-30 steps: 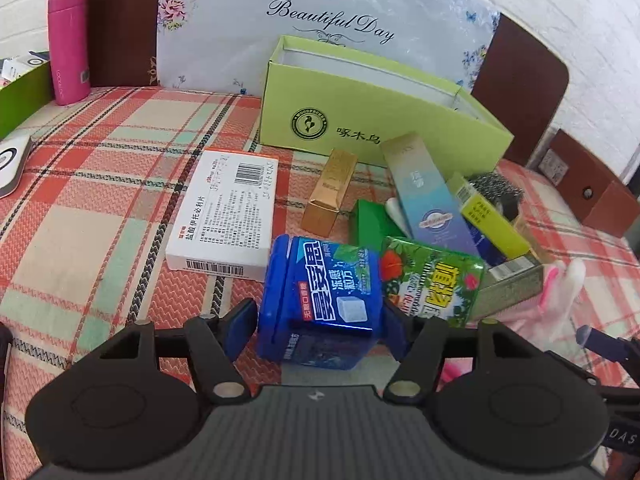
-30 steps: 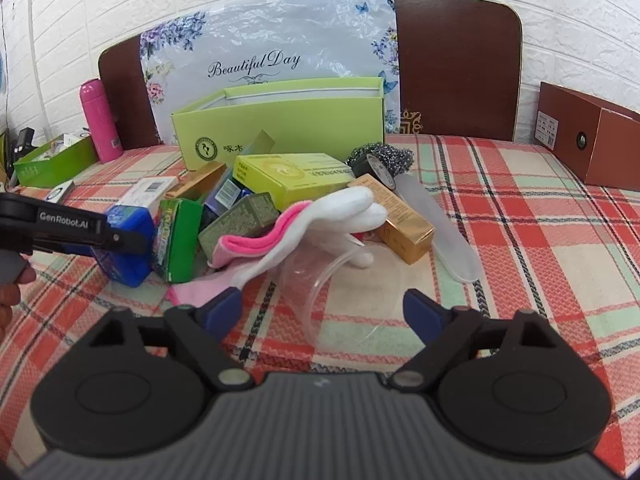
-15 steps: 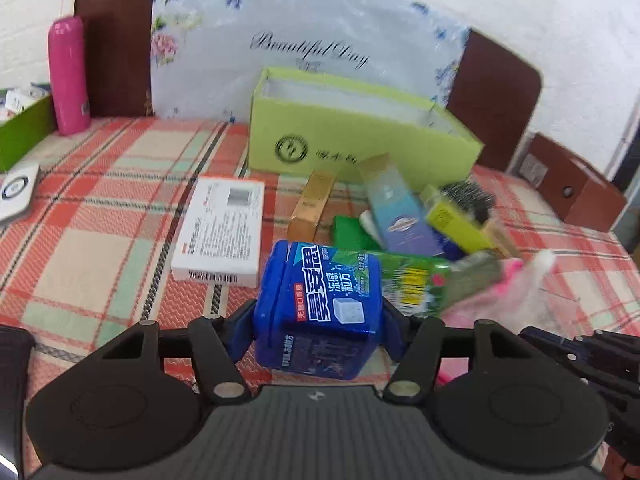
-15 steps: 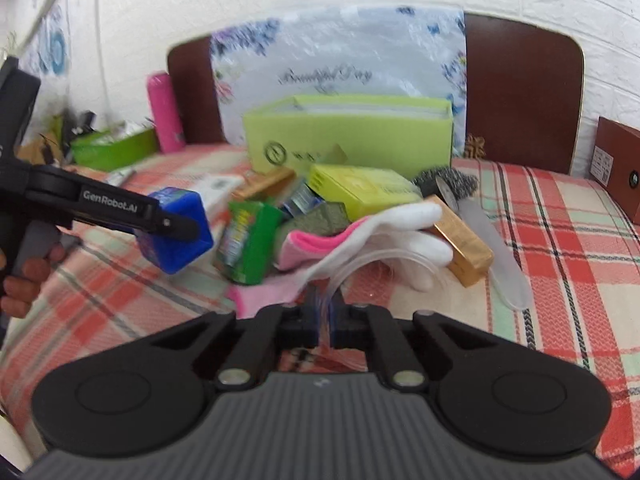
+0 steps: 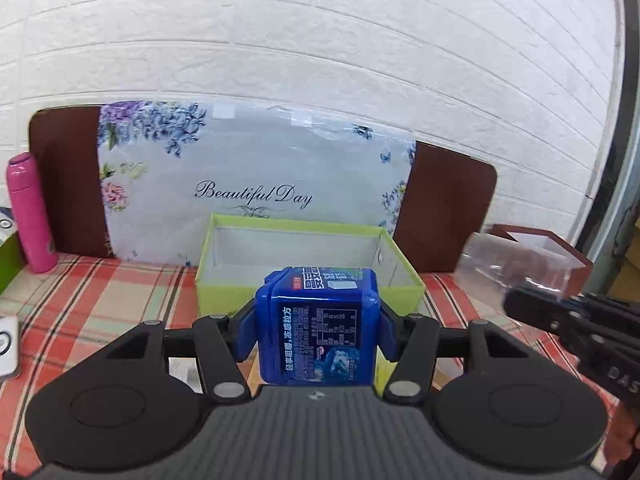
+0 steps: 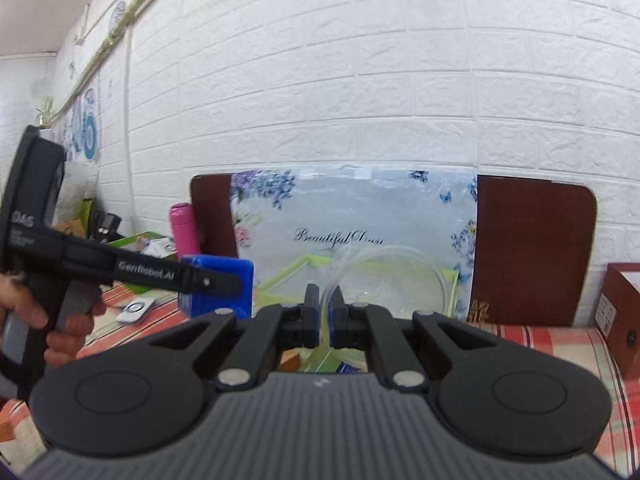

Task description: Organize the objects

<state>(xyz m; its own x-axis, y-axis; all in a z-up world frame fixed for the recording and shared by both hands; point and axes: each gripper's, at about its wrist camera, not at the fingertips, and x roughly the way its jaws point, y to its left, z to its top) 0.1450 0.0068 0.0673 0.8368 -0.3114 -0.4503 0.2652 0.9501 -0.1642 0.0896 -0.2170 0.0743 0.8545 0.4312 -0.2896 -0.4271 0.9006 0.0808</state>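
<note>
My left gripper [image 5: 316,328] is shut on a blue gum container [image 5: 318,324] and holds it in the air in front of the open light green box [image 5: 308,258]. The container and left gripper also show in the right wrist view [image 6: 218,286]. My right gripper [image 6: 324,312] is shut on the rim of a clear plastic cup [image 6: 384,276], lifted in front of the green box [image 6: 452,284]. The cup also shows at the right of the left wrist view [image 5: 516,260].
A floral "Beautiful Day" board [image 5: 256,176] leans on the brown headboard [image 5: 444,196] behind the box. A pink bottle [image 5: 30,212] stands at the far left. A brown box [image 6: 620,312] sits at the right. The plaid cloth [image 5: 100,300] covers the surface.
Both grippers have risen from the pile towards the green box. The left lifted the blue container. The right closed on the clear cup and lifted it.
</note>
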